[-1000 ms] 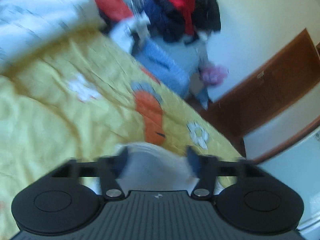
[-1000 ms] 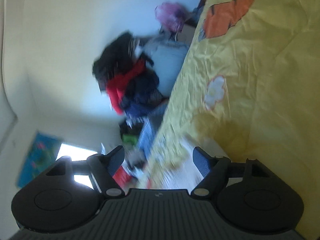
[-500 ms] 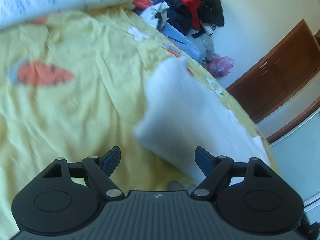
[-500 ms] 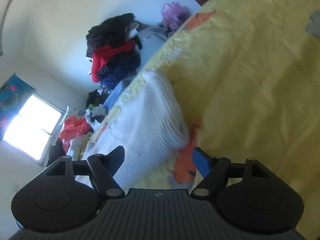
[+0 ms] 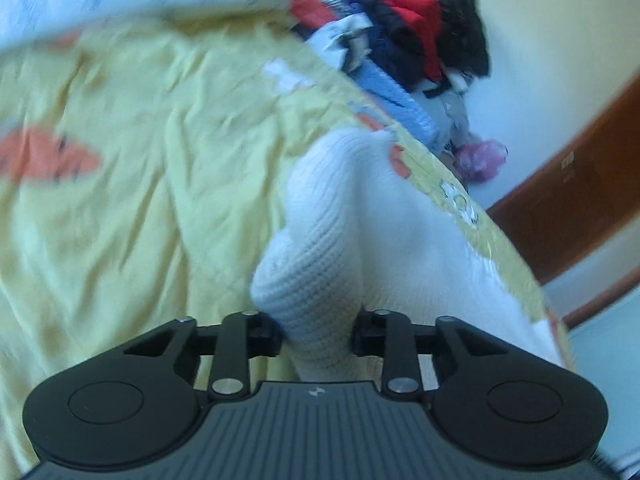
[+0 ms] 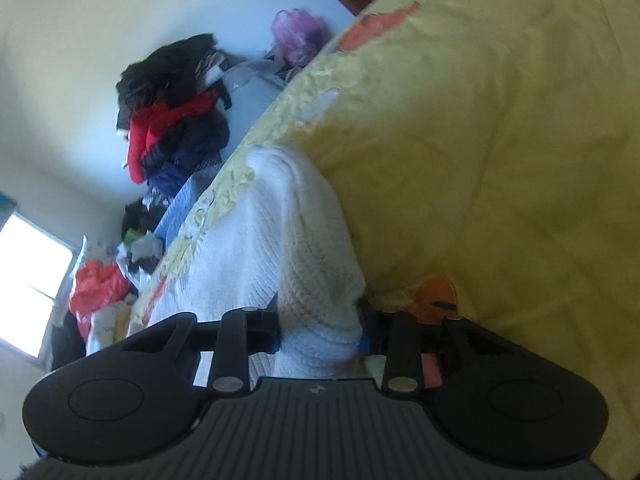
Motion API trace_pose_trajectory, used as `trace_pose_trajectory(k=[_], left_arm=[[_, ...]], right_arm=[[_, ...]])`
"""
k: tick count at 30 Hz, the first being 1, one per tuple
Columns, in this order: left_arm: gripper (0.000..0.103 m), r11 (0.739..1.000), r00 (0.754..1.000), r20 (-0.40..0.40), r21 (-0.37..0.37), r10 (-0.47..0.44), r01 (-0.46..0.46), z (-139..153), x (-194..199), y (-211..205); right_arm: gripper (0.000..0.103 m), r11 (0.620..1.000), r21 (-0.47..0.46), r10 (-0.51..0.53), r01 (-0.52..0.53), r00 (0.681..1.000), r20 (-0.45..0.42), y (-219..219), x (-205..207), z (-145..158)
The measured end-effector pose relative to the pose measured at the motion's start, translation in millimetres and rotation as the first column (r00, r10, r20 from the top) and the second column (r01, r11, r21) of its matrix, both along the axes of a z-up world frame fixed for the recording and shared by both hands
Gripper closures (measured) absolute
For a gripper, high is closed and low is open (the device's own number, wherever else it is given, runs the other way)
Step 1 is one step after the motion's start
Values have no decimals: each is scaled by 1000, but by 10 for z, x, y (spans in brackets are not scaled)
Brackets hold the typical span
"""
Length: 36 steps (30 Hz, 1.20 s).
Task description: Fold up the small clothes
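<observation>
Left tool (image 5: 318, 334) has just been closing, and there it is, jaws narrowed onto a bunched corner of the white knit garment (image 5: 360, 232), pads pressing the fabric from both sides. Right tool (image 6: 320, 330) has been closing too, and it has pinched its own bunch of the same white knit between its jaws. Both tools have a bite, two ends of one near edge by the look of it.

The garment lies on the yellow bedspread (image 5: 160, 168), along the bed's side nearest the clothes pile (image 5: 416, 44) against the wall. From both views its long axis runs away from the tools, stretching toward that pile, with the far end rounded and resting flat.

Now, doing this well: I'd say the two grips want to lift together and level, so the edge stays taut between them and doesn't sag in the middle. Carry it over toward the far end, lay it down square, edge on edge. The knit looks thick and soft, so a shallow pinch could slip out; the grip needs holding firm until the fold lands.
</observation>
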State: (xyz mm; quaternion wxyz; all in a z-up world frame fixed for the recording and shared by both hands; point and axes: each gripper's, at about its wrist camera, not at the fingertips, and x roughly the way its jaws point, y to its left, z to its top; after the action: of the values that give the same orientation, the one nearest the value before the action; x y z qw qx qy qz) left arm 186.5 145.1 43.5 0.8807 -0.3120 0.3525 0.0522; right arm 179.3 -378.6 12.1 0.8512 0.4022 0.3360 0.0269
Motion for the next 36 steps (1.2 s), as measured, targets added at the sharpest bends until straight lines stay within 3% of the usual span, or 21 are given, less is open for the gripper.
trace_pose_trajectory(k=[6, 10, 14, 17, 18, 19, 21, 23, 25, 27, 29, 31, 34, 36], left_arm=[[78, 991, 989, 90, 72, -120, 113, 460, -366, -32], [78, 977, 975, 83, 70, -205, 200, 548, -1017, 71], [78, 966, 967, 3, 24, -256, 256, 336, -1879, 182], [74, 954, 954, -58, 46, -295, 298, 99, -2345, 201], [70, 950, 951, -65, 63, -302, 306, 38, -2404, 205], [69, 946, 949, -67, 87, -307, 313, 5, -2452, 211], [64, 930, 936, -68, 106, -346, 352, 99, -2510, 272], [60, 912, 919, -53, 118, -390, 394, 311, -2556, 378], [48, 905, 926, 3, 214, -377, 368, 531, -2631, 467], [28, 901, 929, 75, 281, -362, 329, 741, -2614, 512], [26, 907, 936, 132, 322, -326, 270, 897, -2470, 490], [26, 892, 938, 136, 378, -318, 248, 951, -2230, 357], [26, 813, 947, 68, 534, -314, 232, 795, -1748, 45], [26, 764, 950, -29, 588, -311, 267, 574, -1348, -132]], right_arm=[[76, 997, -10, 80, -79, 989, 127, -78, -439, 459], [76, 989, 11, 141, -145, 978, 152, -247, -1085, 620], [76, 981, 64, 178, -183, 981, 76, -451, -1920, 518], [75, 980, 22, 198, -199, 980, 8, -492, -2447, 400], [70, 979, -2, 202, -203, 979, -9, -474, -2522, 345], [58, 979, -37, 198, -200, 980, -30, -471, -2555, 296], [55, 976, -139, 157, -168, 984, -84, -478, -2548, 330], [54, 966, -216, 144, -145, 989, -23, -542, -2551, 545], [47, 944, -304, 157, -127, 985, 74, -574, -2538, 787], [47, 905, -396, 215, -158, 971, 105, -517, -2342, 963], [45, 853, -481, 284, -205, 954, 98, -387, -2027, 1024], [42, 801, -545, 348, -248, 934, 87, -231, -1693, 1010], [43, 739, -601, 417, -304, 907, 55, -29, -1251, 946], [43, 705, -621, 443, -343, 897, 8, 118, -924, 870]])
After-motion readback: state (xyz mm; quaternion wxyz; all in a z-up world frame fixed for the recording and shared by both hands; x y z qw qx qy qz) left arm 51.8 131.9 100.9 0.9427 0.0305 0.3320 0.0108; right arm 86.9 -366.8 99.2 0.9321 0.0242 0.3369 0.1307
